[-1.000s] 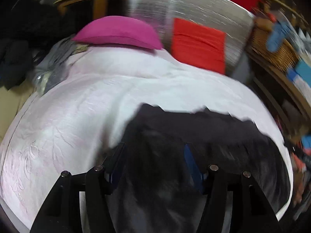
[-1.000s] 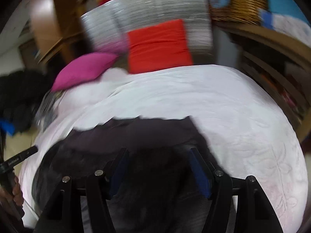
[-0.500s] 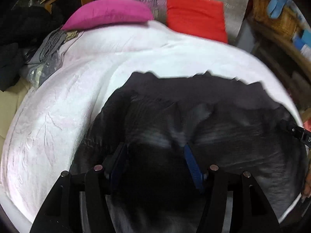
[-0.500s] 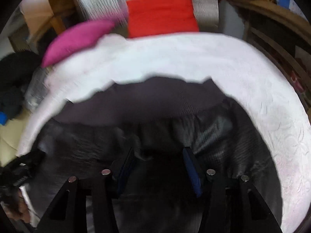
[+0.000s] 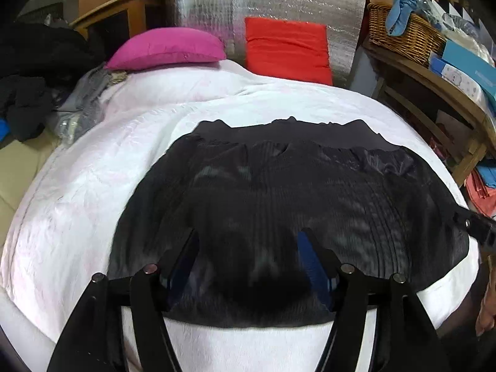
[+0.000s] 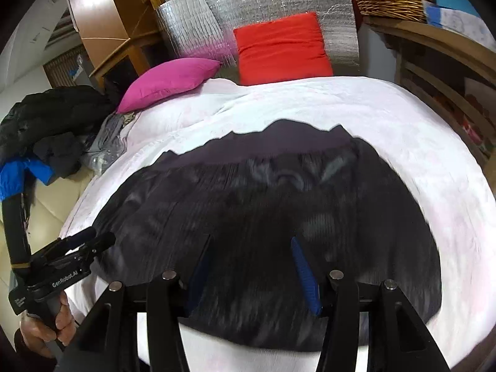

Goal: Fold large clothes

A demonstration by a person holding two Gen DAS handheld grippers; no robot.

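Observation:
A large black pleated garment (image 5: 279,204) lies spread flat on the white bedspread (image 5: 93,167), its plain band at the far edge. It also shows in the right wrist view (image 6: 263,217). My left gripper (image 5: 248,238) is open and empty, its blue-padded fingers over the garment's near edge. My right gripper (image 6: 251,245) is open and empty too, above the garment's near part. The left gripper also shows at the lower left of the right wrist view (image 6: 90,241), beside the garment's left edge. The right gripper's tip shows at the right of the left wrist view (image 5: 474,226).
A magenta pillow (image 5: 167,48) and a red cushion (image 5: 286,49) lie at the head of the bed against a silver panel (image 5: 266,0). Dark clothes (image 5: 28,77) are piled at the left. A wooden shelf with a wicker basket (image 5: 403,34) stands at the right.
Both grippers have drawn back towards the near edge of the bed. The garment, bunched between the fingers before, now lies spread flat and free of both grippers.

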